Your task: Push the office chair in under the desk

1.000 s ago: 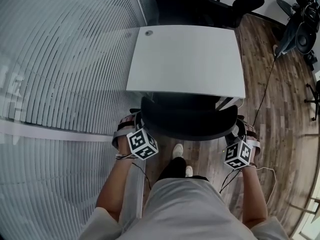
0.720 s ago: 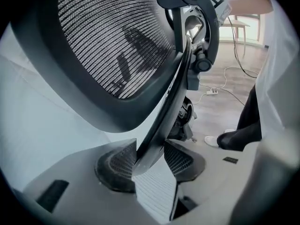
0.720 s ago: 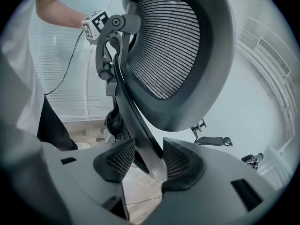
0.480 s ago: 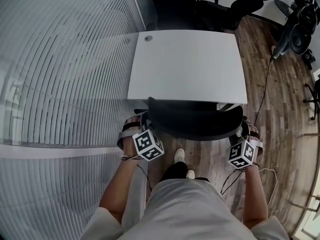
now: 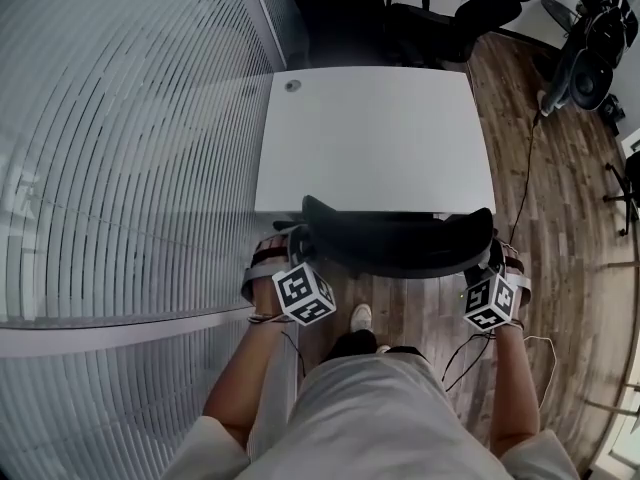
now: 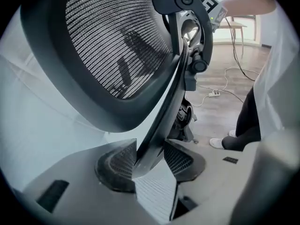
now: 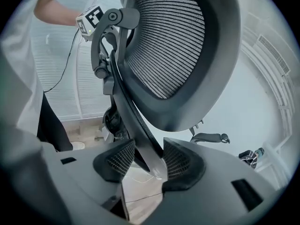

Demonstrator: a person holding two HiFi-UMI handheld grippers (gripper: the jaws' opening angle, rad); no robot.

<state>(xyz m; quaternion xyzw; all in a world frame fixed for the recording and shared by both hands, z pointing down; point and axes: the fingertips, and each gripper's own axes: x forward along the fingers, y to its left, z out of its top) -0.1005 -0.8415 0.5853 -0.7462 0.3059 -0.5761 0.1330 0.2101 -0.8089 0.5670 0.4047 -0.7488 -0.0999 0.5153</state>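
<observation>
The black mesh-backed office chair [image 5: 395,240] stands at the front edge of the white desk [image 5: 375,138], its seat hidden beneath the desktop. My left gripper [image 5: 296,253] holds the backrest's left edge and my right gripper [image 5: 491,260] holds its right edge. In the left gripper view the chair's backrest frame [image 6: 161,116] runs down between the ribbed pads [image 6: 117,165], and the left gripper [image 6: 149,163] is shut on it. In the right gripper view the backrest frame [image 7: 140,130] is likewise pinched by the right gripper [image 7: 150,162].
A striped glass wall [image 5: 120,168] runs along the left, close to the desk. A second black chair [image 5: 345,8] stands beyond the desk. A cable [image 5: 525,198] crosses the wooden floor at the right, with dark equipment [image 5: 590,58] at the back right. The person's shoe [image 5: 360,318] is behind the chair.
The chair has slid forward, farther under the desk, so less of it shows. Both grippers have moved toward the desk with it, still clamped on the backrest.
</observation>
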